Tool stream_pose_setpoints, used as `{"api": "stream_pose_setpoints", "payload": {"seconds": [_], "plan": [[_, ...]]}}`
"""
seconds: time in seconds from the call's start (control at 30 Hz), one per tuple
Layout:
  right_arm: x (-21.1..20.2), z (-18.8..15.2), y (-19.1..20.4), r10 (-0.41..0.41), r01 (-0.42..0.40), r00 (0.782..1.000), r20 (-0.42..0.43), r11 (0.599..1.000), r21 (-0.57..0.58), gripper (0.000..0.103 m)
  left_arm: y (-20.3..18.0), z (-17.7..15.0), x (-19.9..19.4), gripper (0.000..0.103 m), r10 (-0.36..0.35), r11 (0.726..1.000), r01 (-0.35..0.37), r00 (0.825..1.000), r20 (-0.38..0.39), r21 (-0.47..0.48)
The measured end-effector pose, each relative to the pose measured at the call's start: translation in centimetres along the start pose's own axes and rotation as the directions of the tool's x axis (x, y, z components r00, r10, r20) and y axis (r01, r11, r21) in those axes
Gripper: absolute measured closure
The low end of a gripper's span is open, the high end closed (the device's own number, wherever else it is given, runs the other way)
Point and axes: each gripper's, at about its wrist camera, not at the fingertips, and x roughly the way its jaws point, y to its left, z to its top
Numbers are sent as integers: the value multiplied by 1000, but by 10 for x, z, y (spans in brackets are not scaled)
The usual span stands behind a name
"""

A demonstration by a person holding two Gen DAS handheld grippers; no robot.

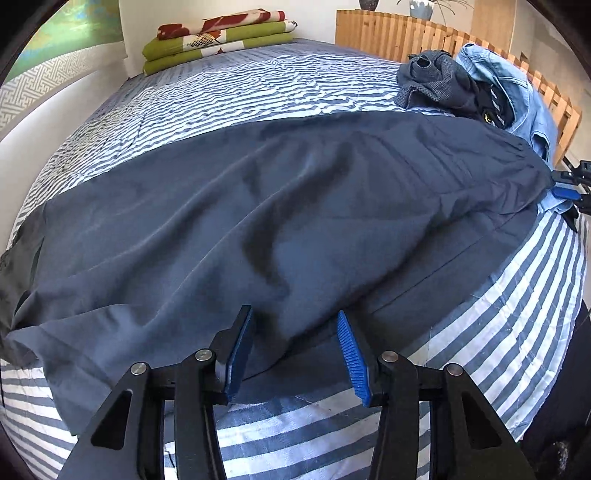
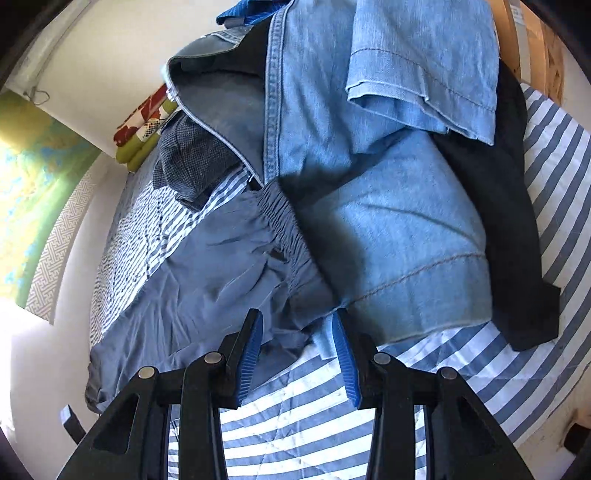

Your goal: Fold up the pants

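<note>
Nearest the left wrist camera, the left gripper [image 1: 295, 332] points down at the near edge of the pants [image 1: 280, 206]; its jaws stand apart, with a loose stretch of the dark blue cloth lying between the blue pads [image 1: 351, 354] and neither pad visibly pressing on it. Pants lie spread lengthwise across the bed [image 1: 517, 295], which is covered by a blue-and-white striped quilt; the cloth is wrinkled, with soft ridges running along its length. At the far right of that view, the right gripper [image 1: 567, 188] sits at the waist end of the pants. From the right wrist camera, the right gripper [image 2: 295, 339] has its jaws apart, set over the corner where the gathered elastic waistband [image 2: 284, 218] meets the quilt; cloth lies between the pads, but whether it is pinched cannot be told. Just beyond the waistband a pile of other clothes rests on the bed: a light blue denim garment [image 2: 388, 206], a black garment [image 2: 517, 229] and a grey checked garment [image 2: 192, 162]. Folded green and red blankets [image 1: 218, 37] are stacked at the far corner of the bed against the white wall. A slatted wooden headboard [image 1: 406, 33] stands behind the clothes pile.
</note>
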Motion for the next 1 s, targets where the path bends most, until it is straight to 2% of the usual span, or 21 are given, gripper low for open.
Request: {"api": "stream_pose_setpoints", "payload": {"seconds": [0.1,0.13,0.2,0.23,0.33,0.4,0.47,0.6,0.7,0.77,0.9,0.97,1.0], "plan": [[7,-2,13,-54,54,999,9,998,-35,67,3,0,2,69,5,1000,-5,1000,-7,-11],[10,0,12,-56,56,998,9,998,-21,67,5,0,2,79,4,1000,-4,1000,-6,-16],[16,2,12,-34,34,999,-6,999,7,69,12,-1,1,88,0,999,1,1000,4,-34],[17,3,16,-14,14,1000,2,1000,5,74,14,-1,-3,89,-1,999,1,1000,13,-44],[9,1,32,58,-55,997,43,996,-70,76,24,0,-8,91,-13,997,15,1000,25,-73],[2,-3,41,51,-41,996,73,990,-131,74,29,2,-10,91,-20,996,22,999,28,-88],[4,-7,42,26,-18,998,51,988,-154,72,32,2,-11,96,-11,995,14,999,33,-94],[15,-9,25,-20,22,1000,22,995,-94,68,38,5,-15,100,-16,992,22,999,52,-127],[19,-4,15,7,-6,999,43,1000,-25,69,46,5,-22,101,-18,987,29,997,75,-157],[17,-3,22,28,-26,999,45,999,-35,90,55,5,-27,101,-7,983,23,996,88,-183],[8,-10,52,91,-87,996,25,988,-129,92,84,-1,-32,101,16,965,9,996,93,-263],[11,-17,61,68,-69,998,-10,983,-169,91,96,-4,-34,101,28,955,0,995,92,-298],[18,-21,61,38,-46,998,-47,982,-184,90,100,-5,-34,101,9,951,20,996,94,-309]]}}
